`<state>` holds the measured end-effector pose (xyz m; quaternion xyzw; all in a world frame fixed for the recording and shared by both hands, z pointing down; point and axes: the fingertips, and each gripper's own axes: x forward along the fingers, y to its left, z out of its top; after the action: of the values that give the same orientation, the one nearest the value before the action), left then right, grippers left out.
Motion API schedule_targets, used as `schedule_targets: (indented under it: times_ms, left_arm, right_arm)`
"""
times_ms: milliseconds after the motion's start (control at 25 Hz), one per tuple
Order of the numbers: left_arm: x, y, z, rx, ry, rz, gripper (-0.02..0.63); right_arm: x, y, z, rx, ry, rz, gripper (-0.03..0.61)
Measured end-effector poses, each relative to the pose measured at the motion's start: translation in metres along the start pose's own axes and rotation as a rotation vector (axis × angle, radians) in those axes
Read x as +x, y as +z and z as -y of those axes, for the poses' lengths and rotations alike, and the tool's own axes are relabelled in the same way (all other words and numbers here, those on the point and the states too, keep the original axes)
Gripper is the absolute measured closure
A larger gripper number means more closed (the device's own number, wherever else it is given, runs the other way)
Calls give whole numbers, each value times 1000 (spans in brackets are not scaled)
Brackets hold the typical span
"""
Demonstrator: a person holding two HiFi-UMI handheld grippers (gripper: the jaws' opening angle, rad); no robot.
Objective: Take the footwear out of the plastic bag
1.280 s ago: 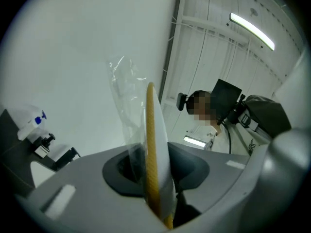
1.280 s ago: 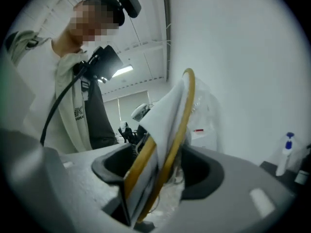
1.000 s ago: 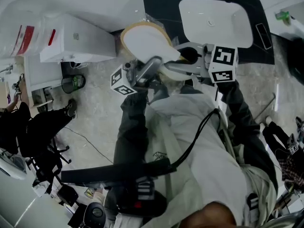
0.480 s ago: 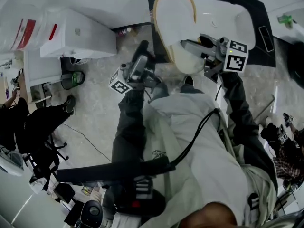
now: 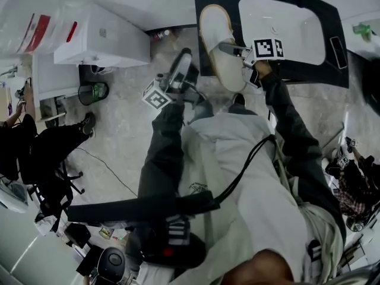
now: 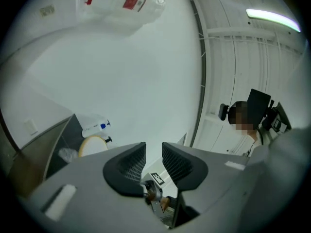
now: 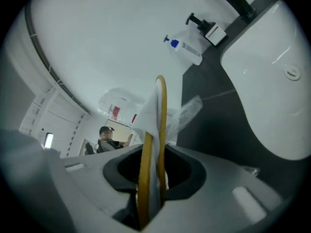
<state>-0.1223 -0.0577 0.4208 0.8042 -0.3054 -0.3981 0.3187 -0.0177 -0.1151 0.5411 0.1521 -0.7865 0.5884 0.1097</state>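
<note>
A white slipper with a tan sole edge hangs over the black counter's left end, and my right gripper is shut on it. The right gripper view has the slipper edge-on between the pads of my right gripper. Crumpled clear plastic sticks out beside it; I cannot tell whether it wraps the slipper. My left gripper is lower left of the slipper, apart from it and pointing toward the wall. Its jaws are closing on nothing, with a narrow gap at my left gripper.
The black counter holds a white sink basin. A soap bottle stands at its back edge. A white cabinet and a small bin are at the left. A seated person is at far left.
My right gripper has carried the slipper away from my body and out over the counter, turning it. My left gripper has come away from the slipper and stayed lower left.
</note>
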Motion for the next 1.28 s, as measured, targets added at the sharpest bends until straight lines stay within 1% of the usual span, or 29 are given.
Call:
schedule_targets:
  times_ms: [80, 160, 280, 320, 400, 520, 600, 640, 680, 800, 880, 960, 1040, 1160, 1280]
  left_arm:
    - [13, -22, -5, -37, -10, -71, 525]
    - [23, -43, -13, -75, -5, -118, 517]
    - [36, -69, -33, -114, 38, -169, 478]
    - [41, -75, -38, -120, 49, -182, 463]
    - [48, -84, -49, -122, 72, -197, 448]
    - [47, -92, -71, -122, 141, -201, 436]
    - [45, -96, -80, -131, 167, -206, 430]
    - [45, -99, -83, -139, 173, -214, 425]
    - [45, -103, -86, -146, 180, -225, 422]
    - [45, -111, -93, -177, 190, -234, 417]
    - [44, -113, -96, -188, 193, -231, 417]
    - [45, -115, -97, -190, 193, -240, 417]
    - [45, -119, -99, -205, 192, -247, 417]
    - [39, -121, -106, -193, 206, -254, 417]
    - [41, -122, -102, -241, 175, -235, 417]
  right_arm:
    - [12, -4, 16, -13, -74, -38, 476]
    - [20, -9, 28, -43, -157, -73, 472]
    - [27, -14, 38, -144, -250, -102, 464]
    - [28, -13, 39, -167, -265, -91, 462]
    - [27, -12, 40, -178, -274, -59, 460]
    - [22, -14, 44, -143, -277, -25, 457]
    - [17, -16, 48, -114, -304, -18, 457]
    - [14, -15, 50, -117, -324, -13, 455]
    - [11, -13, 52, -132, -347, -4, 444]
    - [5, -8, 57, -175, -398, 14, 378]
    - [1, -7, 57, -173, -396, 21, 361]
    - [-7, -4, 57, -174, -397, 32, 357]
    - [-17, 0, 57, -203, -419, 45, 357]
    - [-40, 15, 56, -297, -484, 93, 357]
    - [-65, 30, 51, -383, -529, 131, 357]
